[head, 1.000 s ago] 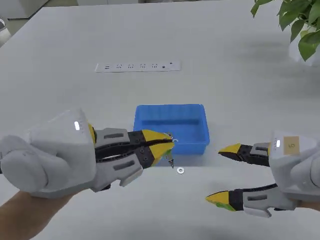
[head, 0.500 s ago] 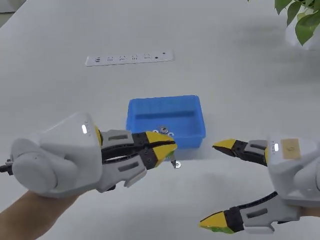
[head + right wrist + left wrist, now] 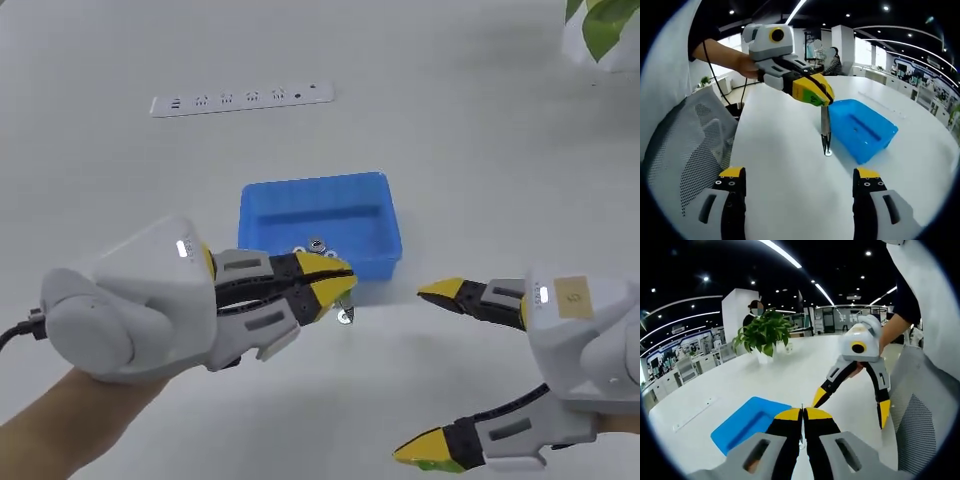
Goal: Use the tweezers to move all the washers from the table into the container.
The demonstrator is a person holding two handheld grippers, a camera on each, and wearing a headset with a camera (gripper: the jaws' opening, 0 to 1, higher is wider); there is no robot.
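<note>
My left gripper (image 3: 338, 284) is shut on thin metal tweezers (image 3: 825, 125) that point down to the white table. Their tip rests at a small silver washer (image 3: 345, 316), also seen as the washer (image 3: 827, 152), just in front of the blue container (image 3: 320, 215). I cannot tell whether the washer is pinched or lifted. Several washers (image 3: 316, 246) lie inside the container near its front wall. My right gripper (image 3: 428, 372) hovers open to the right of the washer, nothing between its fingers. From the left gripper view, the left gripper (image 3: 803, 415) has its jaws together, with the right gripper (image 3: 850, 410) beyond.
A white power strip (image 3: 240, 100) lies behind the container. A potted plant (image 3: 600, 25) stands at the far right corner. A mesh chair (image 3: 685, 145) sits at the table's near edge. Bare table (image 3: 480, 180) spreads right of the container.
The head camera has shifted, so the container sits higher and further left. The tweezers' tip has come up to the washer. The right gripper stays open.
</note>
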